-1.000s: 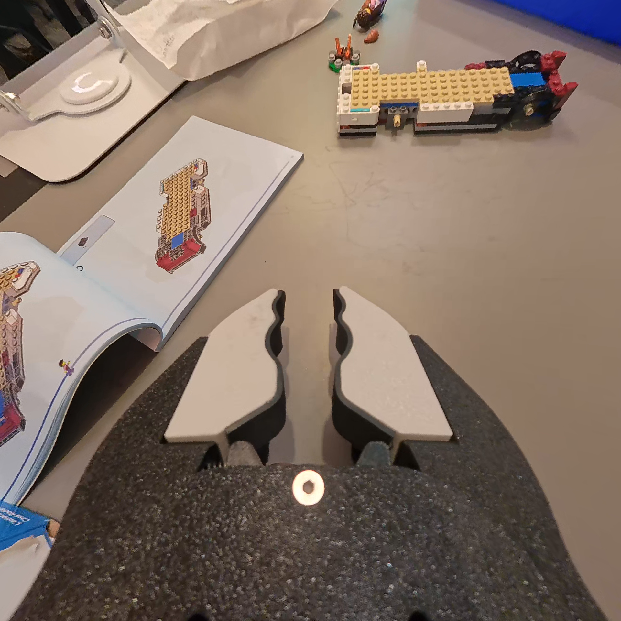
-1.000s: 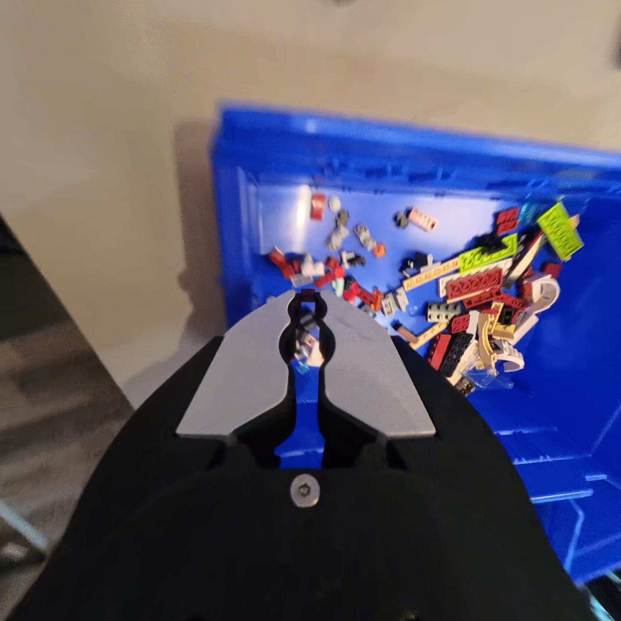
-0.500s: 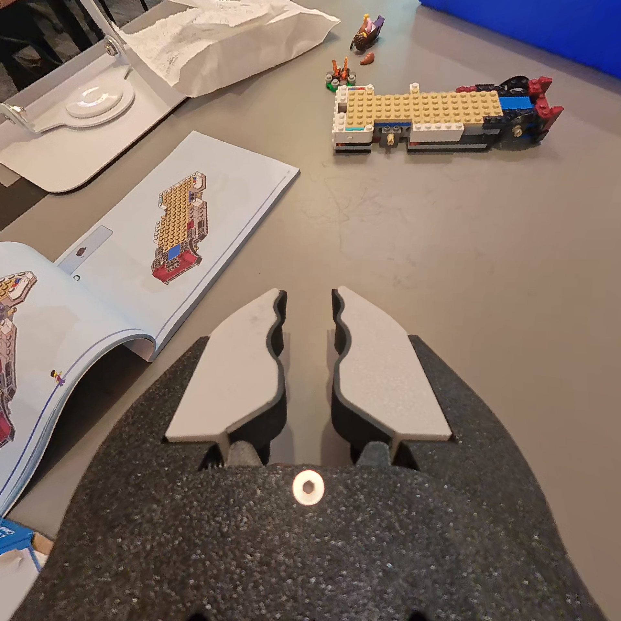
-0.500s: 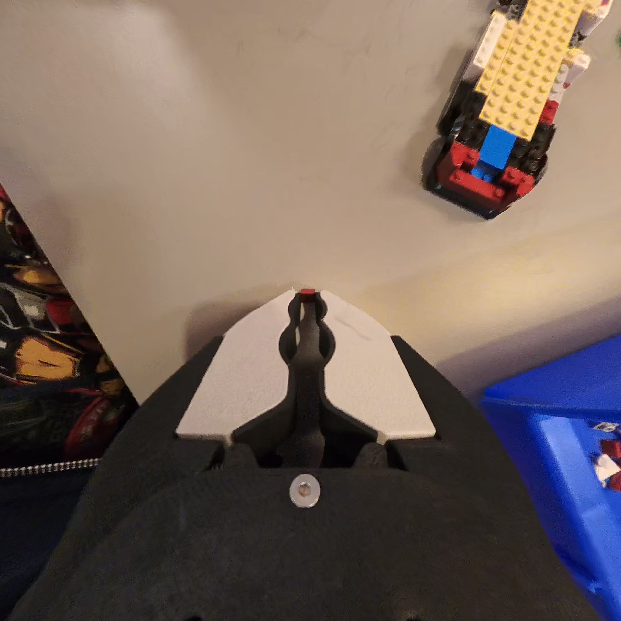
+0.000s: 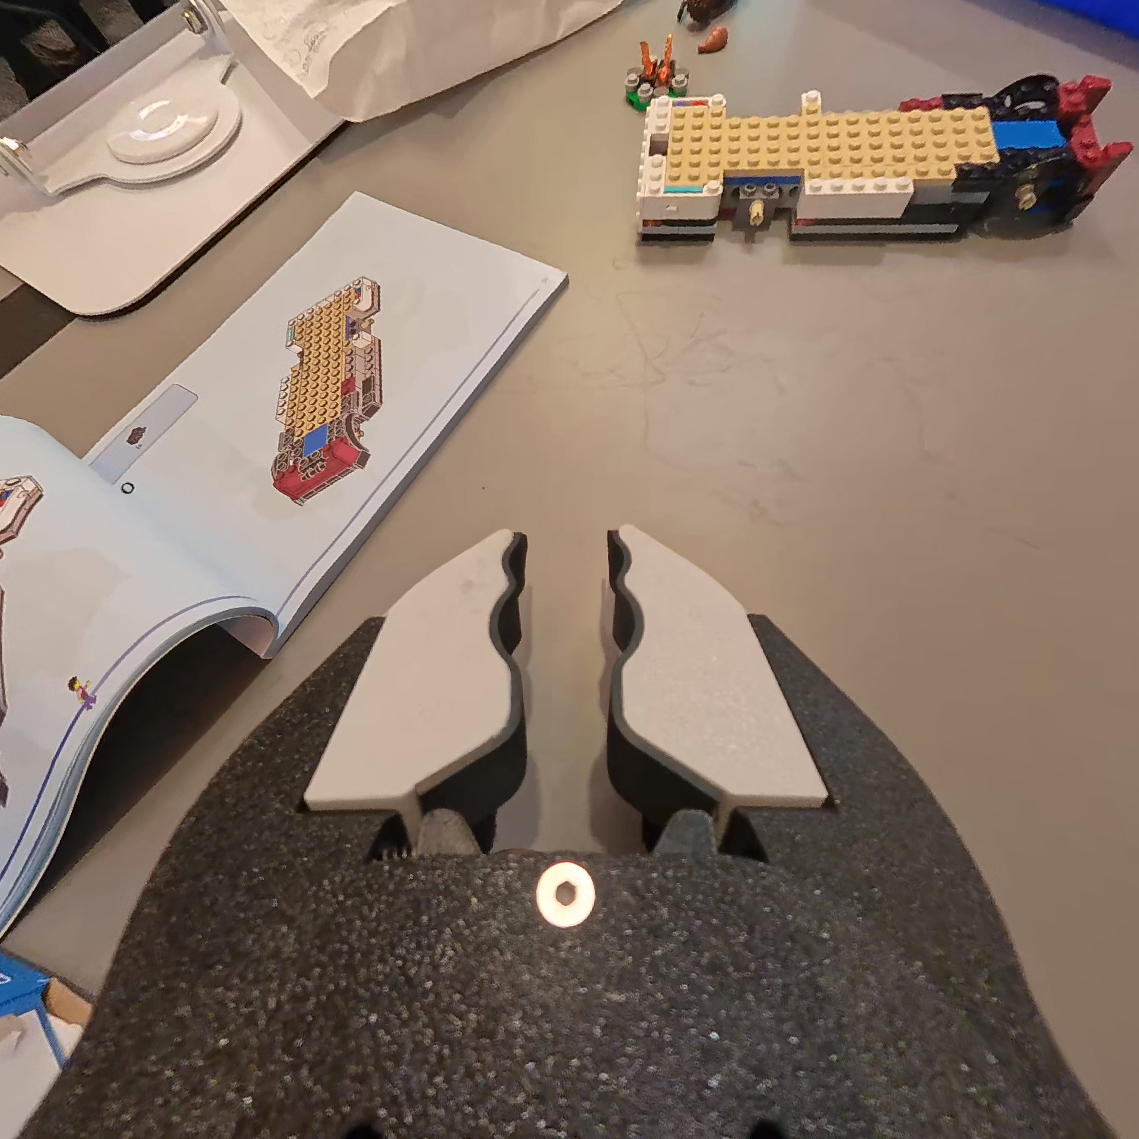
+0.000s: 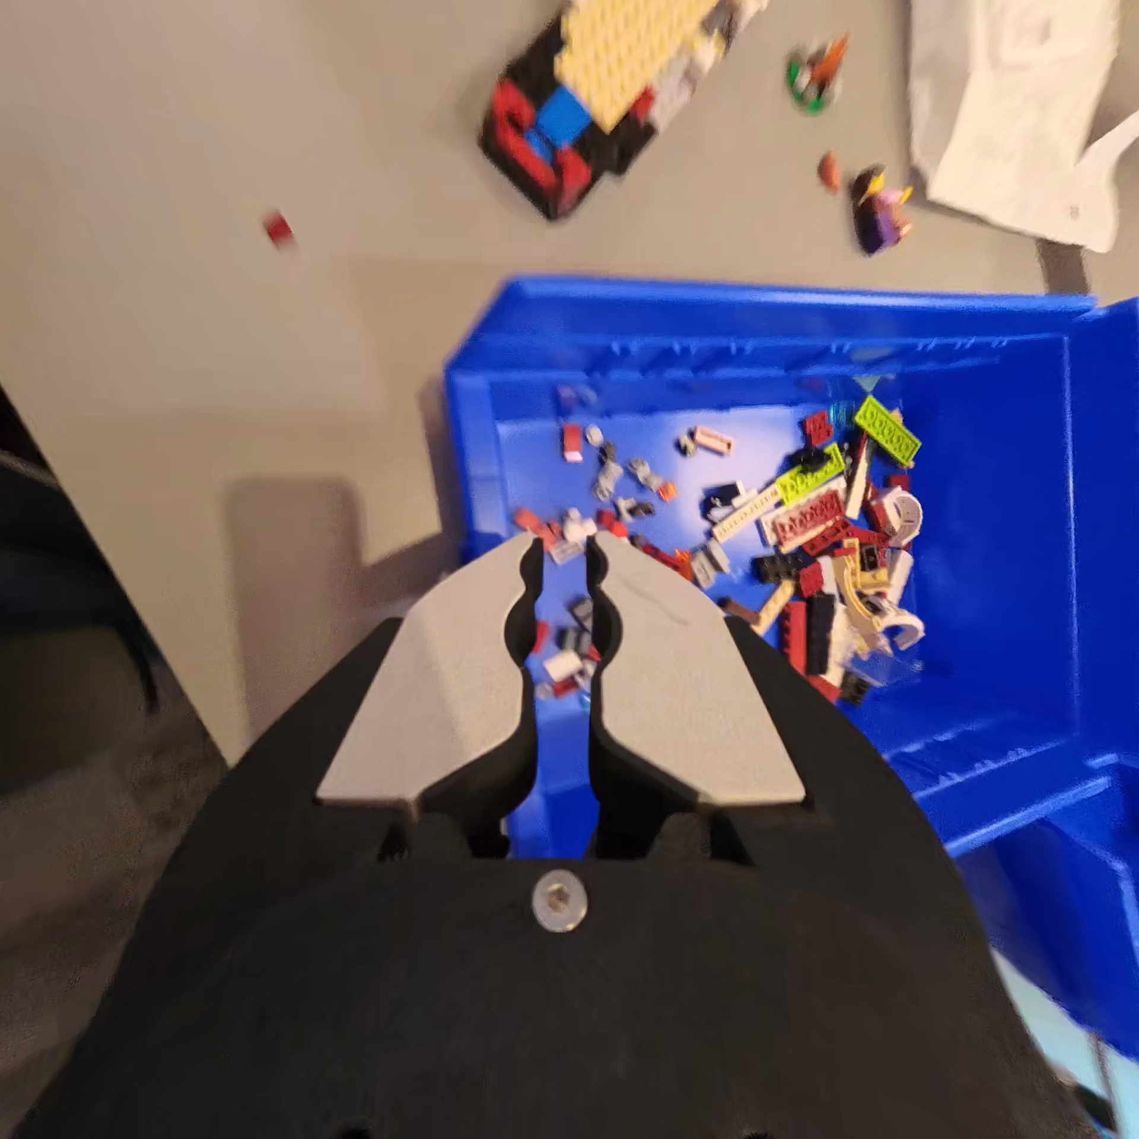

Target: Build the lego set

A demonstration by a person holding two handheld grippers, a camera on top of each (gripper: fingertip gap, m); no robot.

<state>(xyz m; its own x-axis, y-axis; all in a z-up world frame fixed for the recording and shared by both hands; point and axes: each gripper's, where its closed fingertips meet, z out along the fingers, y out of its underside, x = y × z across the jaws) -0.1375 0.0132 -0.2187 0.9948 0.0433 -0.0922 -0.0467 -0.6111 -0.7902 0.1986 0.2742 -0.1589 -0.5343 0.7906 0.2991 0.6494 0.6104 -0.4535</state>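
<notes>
Brick-built model vehicle [image 5: 863, 166], tan-studded on top with white sides and a dark red and black front, lies on the grey table [image 5: 801, 462] well ahead of my left gripper [image 5: 567, 542]. That gripper hangs over bare table with its fingers [image 5: 444, 647] spread and nothing between them. To its left an open instruction booklet [image 5: 296, 431] lies flat, one page curling up. Farther back sit a white stand base [image 5: 123, 185] and a crumpled white paper bag [image 5: 400, 49]. A tiny brick campfire [image 5: 656, 77] stands just beside the model's white end.

My right gripper [image 6: 564, 545] hovers over the near corner of a blue bin [image 6: 770, 320], its fingers [image 6: 468, 647] slightly parted, gripping nothing. Loose bricks [image 6: 820, 536] are scattered across the bin floor below. Beyond the bin, blurred, are the model, a minifigure [image 6: 878, 209], and a small red brick [image 6: 278, 227] alone on the table.
</notes>
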